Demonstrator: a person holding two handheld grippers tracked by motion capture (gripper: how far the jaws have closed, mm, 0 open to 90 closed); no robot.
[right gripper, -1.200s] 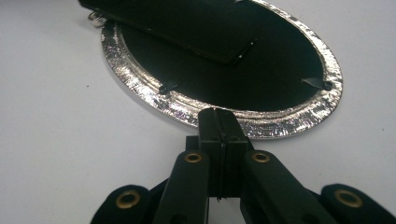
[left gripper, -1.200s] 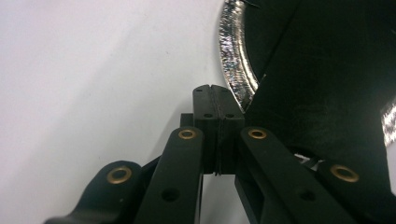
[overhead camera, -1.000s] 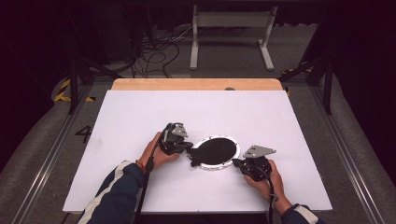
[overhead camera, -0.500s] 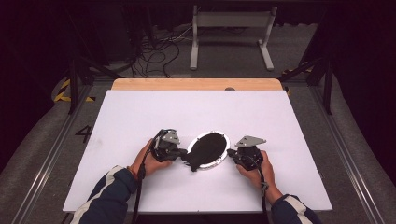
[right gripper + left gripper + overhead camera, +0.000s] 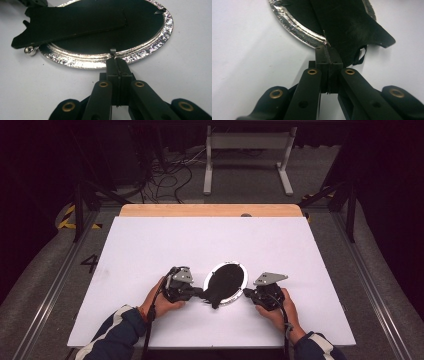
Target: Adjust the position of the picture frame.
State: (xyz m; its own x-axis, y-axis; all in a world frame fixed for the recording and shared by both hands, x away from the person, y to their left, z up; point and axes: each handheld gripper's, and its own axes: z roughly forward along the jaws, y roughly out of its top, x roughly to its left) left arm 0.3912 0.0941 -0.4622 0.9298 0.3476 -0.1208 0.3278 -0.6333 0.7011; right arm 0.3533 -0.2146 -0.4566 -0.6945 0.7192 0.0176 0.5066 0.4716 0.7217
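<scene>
Just past your pressed-together matt black plastic fingertips (image 5: 117,67) lies an oval frame (image 5: 140,53) of shiny, rough-textured silver metal, backed with a matt black velvety stand (image 5: 75,22), on a smooth white table (image 5: 300,250).

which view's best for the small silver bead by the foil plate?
Right gripper view: the silver bead lies plainly on the table at the foil plate rim, under the black cloth corner. In the high and left gripper views I cannot make it out.

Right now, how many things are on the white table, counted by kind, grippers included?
Grippers: 2, the left gripper and the right gripper
Oval silver frames: 1, the frame
Black backing panels: 1, the panel
Total: 4
</scene>
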